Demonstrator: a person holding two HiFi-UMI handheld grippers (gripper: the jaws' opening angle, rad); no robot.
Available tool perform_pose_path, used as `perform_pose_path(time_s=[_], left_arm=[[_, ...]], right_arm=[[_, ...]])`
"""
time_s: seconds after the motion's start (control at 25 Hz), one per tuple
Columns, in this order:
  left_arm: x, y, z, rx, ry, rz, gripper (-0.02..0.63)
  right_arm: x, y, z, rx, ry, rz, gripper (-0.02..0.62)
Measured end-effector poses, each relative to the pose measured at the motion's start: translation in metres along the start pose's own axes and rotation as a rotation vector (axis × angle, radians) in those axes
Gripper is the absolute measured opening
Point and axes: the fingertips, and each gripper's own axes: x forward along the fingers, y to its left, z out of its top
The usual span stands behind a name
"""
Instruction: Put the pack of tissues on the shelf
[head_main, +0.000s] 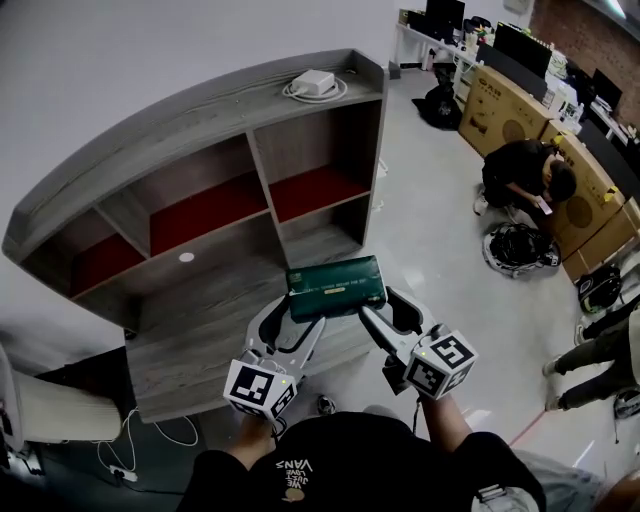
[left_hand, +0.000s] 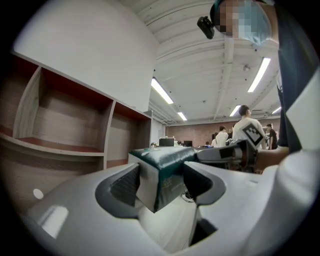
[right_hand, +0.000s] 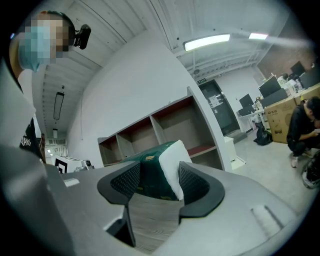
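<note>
Tissues, one green pack (head_main: 336, 287), hang between my two tools above the right part of the shelf's (head_main: 200, 120) wide lower ledge, near its front edge. I cannot tell whether the pack is clear of the wood or just brushing it.

My left tool (head_main: 297, 322) is clamped on the pack's left end. In the left gripper view the pack (left_hand: 165, 170) sits wedged between the two pads of that tool (left_hand: 160, 182), with a white end face and a green side showing. My right tool (head_main: 383, 310) is shut on the other end. In the right gripper view the pack (right_hand: 155, 175) fills the gap of that tool (right_hand: 159, 182), with wood grain below it.

I judge the two-ended hold suits a soft pack: with one end pinched it would sag or twist, and with both it stays level. Its long side runs along the shelf front, so it can go straight into an opening without turning.

The open bay with the wooden floor (head_main: 320, 240) lies just beyond the pack, and the red-floored bays (head_main: 210, 210) sit higher. A white charger with its cable (head_main: 313, 85) rests on the top board near its right end, well apart from my path.
</note>
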Motion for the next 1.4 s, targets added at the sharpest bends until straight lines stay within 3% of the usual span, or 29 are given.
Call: perform_pose_path(time_s=[0.24,0.48,0.8,1.4], left_arm=[[0.014,0.017,-0.005,0.012,0.015,-0.031,0.304],[0.029,0.029,-0.005,0.005,0.026,-0.007,0.304],[0.060,0.046,-0.006,0.000,0.022,0.066,0.304],[0.120,0.077,-0.016,0.025,0.052,0.204,0.304]], right_arm=[[0.018,-0.007,0.005,0.026,-0.032,-0.019,0.236],[0.035,-0.018,0.015,0.050,-0.044,-0.004,0.236],[0.064,-0.052,0.026,-0.008,0.003,0.046,0.236],[0.117,-0.113,0.037,-0.018,0.062,0.153,0.236]])
